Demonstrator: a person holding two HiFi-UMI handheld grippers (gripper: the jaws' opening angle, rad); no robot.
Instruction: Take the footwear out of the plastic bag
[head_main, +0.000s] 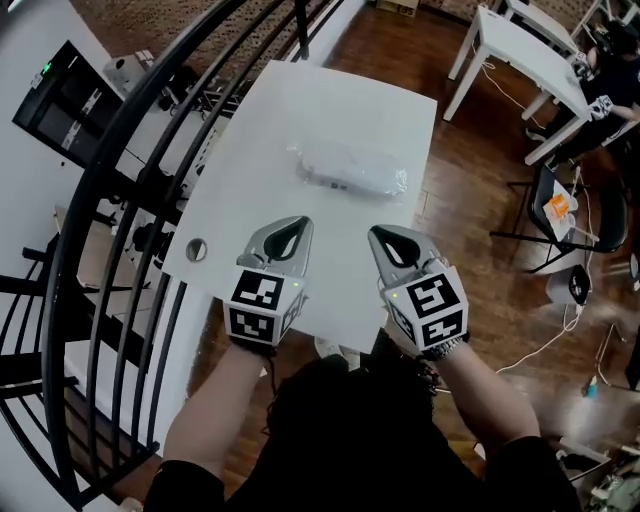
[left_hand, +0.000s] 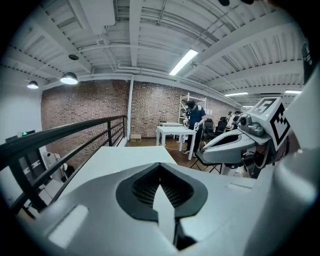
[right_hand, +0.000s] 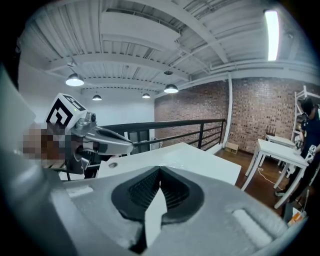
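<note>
A clear plastic bag (head_main: 350, 168) with white footwear inside lies on the far half of the white table (head_main: 260, 210). Both grippers hover side by side over the table's near edge, well short of the bag, and point toward it. My left gripper (head_main: 297, 222) is shut with nothing in it, and so is my right gripper (head_main: 376, 233). In the left gripper view the jaws (left_hand: 160, 167) meet, and the right gripper (left_hand: 240, 145) shows beside them. In the right gripper view the jaws (right_hand: 160, 172) meet as well, with the left gripper (right_hand: 100, 139) off to the left.
A black metal railing (head_main: 120, 170) runs along the table's left side. A round cable hole (head_main: 196, 250) sits near the table's front left corner. Another white table (head_main: 525, 45) and a chair (head_main: 560, 205) stand on the wooden floor to the right.
</note>
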